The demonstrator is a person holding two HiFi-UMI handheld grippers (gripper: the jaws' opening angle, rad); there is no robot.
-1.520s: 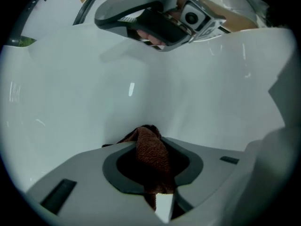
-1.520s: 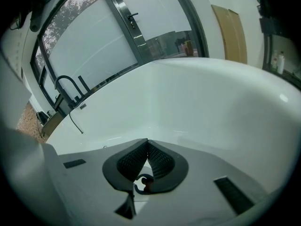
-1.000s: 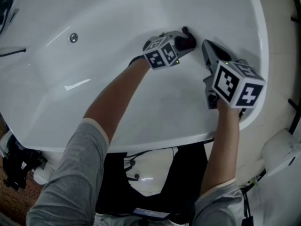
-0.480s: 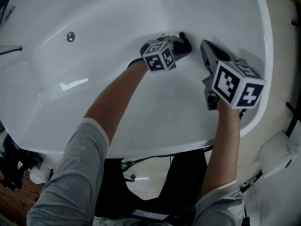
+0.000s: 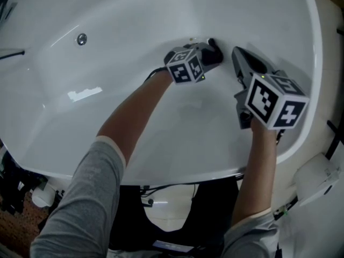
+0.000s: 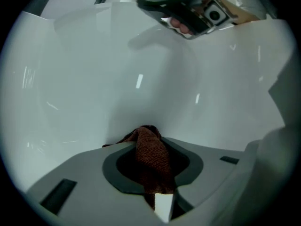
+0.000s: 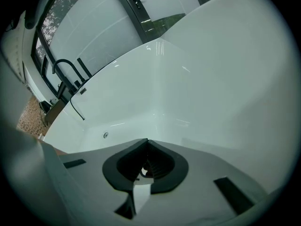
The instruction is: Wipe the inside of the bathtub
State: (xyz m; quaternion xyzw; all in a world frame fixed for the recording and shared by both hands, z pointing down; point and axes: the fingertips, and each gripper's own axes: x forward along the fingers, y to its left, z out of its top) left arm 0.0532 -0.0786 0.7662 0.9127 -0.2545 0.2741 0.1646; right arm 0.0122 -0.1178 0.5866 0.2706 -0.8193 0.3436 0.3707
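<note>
- The bathtub (image 5: pixel 118 31) was white and glossy and filled most of the head view; its smooth inner wall (image 6: pixel 94 79) also spread across the left gripper view, and its far corner (image 7: pixel 211 79) across the right gripper view.
- The person's two bare forearms, in grey sleeves (image 5: pixel 86 198), reached over the bathtub's near rim and down into it.
- The right gripper (image 5: pixel 241 55) hung inside the bathtub by its right-hand wall, just beside the left one but apart from it. Its jaws were closed against each other with nothing between them (image 7: pixel 146 147). It also showed at the top of the left gripper view (image 6: pixel 188 13).
- The left gripper (image 5: pixel 211 51) was lower in the bathtub, near the middle of its floor, with its tip down at the white surface.
- Its jaws were clenched on a reddish-brown cloth (image 6: pixel 153 159), which bunched out past the tips and met the bathtub's surface; from above, the cloth (image 5: pixel 214 46) read only as a dark lump.
- A black tap (image 7: pixel 63 67) arched over the bathtub's far rim.
- A small round metal fitting (image 5: pixel 81 38) sat in the bathtub's far wall, well apart from both grippers, and showed as a speck (image 7: pixel 105 135) in the right gripper view.
</note>
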